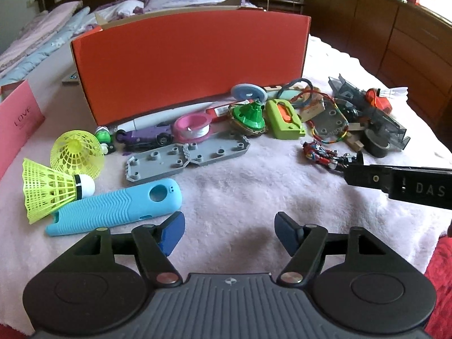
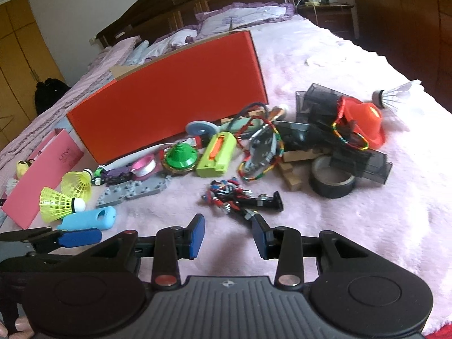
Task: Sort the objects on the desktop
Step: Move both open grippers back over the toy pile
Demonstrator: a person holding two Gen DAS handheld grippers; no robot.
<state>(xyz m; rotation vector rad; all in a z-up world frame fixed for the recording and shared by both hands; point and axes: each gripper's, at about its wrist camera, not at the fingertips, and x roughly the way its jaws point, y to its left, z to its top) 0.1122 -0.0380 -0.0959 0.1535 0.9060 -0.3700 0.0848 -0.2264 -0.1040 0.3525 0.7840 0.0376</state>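
Observation:
Small objects lie scattered on a pale pink blanket in front of an orange box (image 1: 192,62). My left gripper (image 1: 228,223) is open and empty, low over the blanket. A light blue ribbed silicone case (image 1: 113,209) lies just beyond its left finger, beside two yellow shuttlecocks (image 1: 48,192). My right gripper (image 2: 228,223) is open with nothing between its fingers. A red and blue robot figure (image 2: 240,197) lies just ahead of its tips. A grey studded plate (image 1: 183,158), a purple toy car (image 1: 144,137) and a green spinning top (image 1: 248,115) lie nearer the box.
A pink card box (image 2: 42,175) stands at the left. At the right are a black tape roll (image 2: 332,180), smoky plastic cases, a red toy hat (image 2: 364,118) and a white shuttlecock (image 2: 395,93). Bare blanket lies under both grippers. Pillows and a headboard are behind.

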